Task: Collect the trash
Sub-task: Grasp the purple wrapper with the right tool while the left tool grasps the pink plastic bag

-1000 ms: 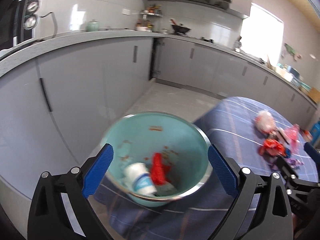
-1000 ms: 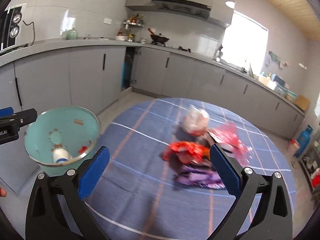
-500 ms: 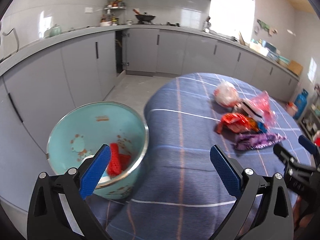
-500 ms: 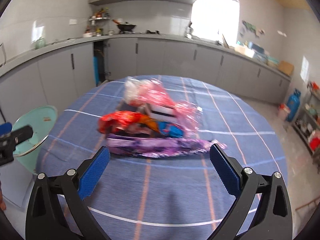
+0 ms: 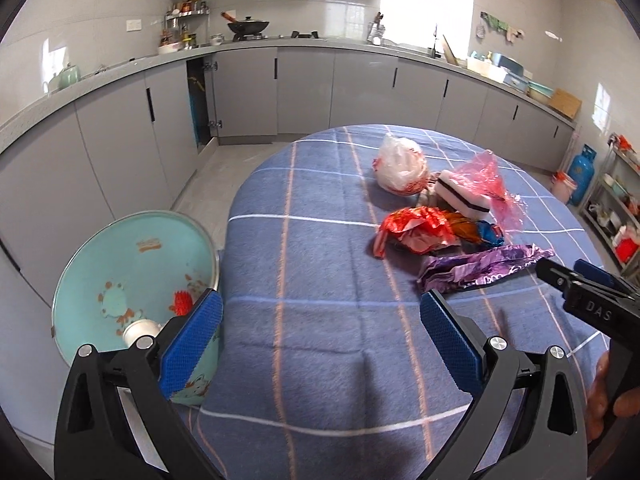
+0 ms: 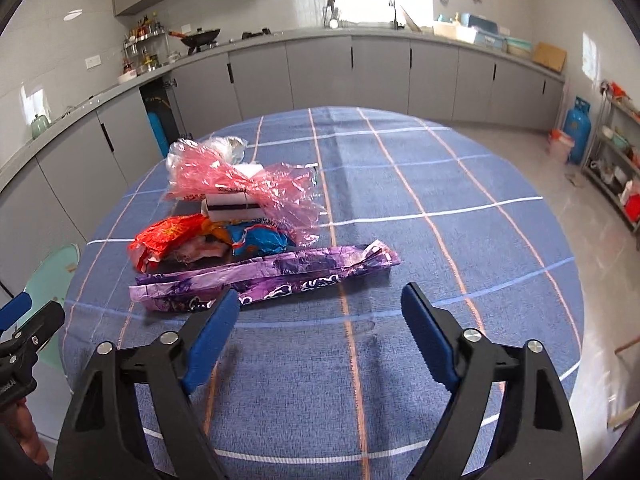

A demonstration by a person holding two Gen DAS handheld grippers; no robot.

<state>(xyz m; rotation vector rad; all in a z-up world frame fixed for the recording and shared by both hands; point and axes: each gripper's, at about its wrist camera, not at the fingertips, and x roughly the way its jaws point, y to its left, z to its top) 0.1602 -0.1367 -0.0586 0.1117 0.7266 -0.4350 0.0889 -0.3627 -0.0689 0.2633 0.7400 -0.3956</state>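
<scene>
A pile of trash lies on the round table: a long purple wrapper [image 6: 264, 278] nearest me, a red-orange wrapper [image 6: 168, 236], a blue wrapper [image 6: 258, 240], a pink plastic film [image 6: 256, 188] over a white box [image 6: 236, 208], and a white bag [image 5: 398, 166] behind. The purple wrapper also shows in the left wrist view [image 5: 480, 268]. My right gripper [image 6: 320, 328] is open and empty, just in front of the purple wrapper. My left gripper [image 5: 320, 336] is open and empty over the table's left edge. A teal bin [image 5: 132, 276] beside the table holds a red scrap and a white bottle.
The table wears a blue checked cloth [image 6: 400, 208]. Grey kitchen cabinets [image 5: 304, 92] run along the back and left walls. A blue gas cylinder [image 6: 578, 128] and a metal shelf [image 6: 616, 160] stand at the right.
Both grippers swung right, away from the bin and toward the trash pile. The right gripper has come closer to the purple wrapper. Both stay open.
</scene>
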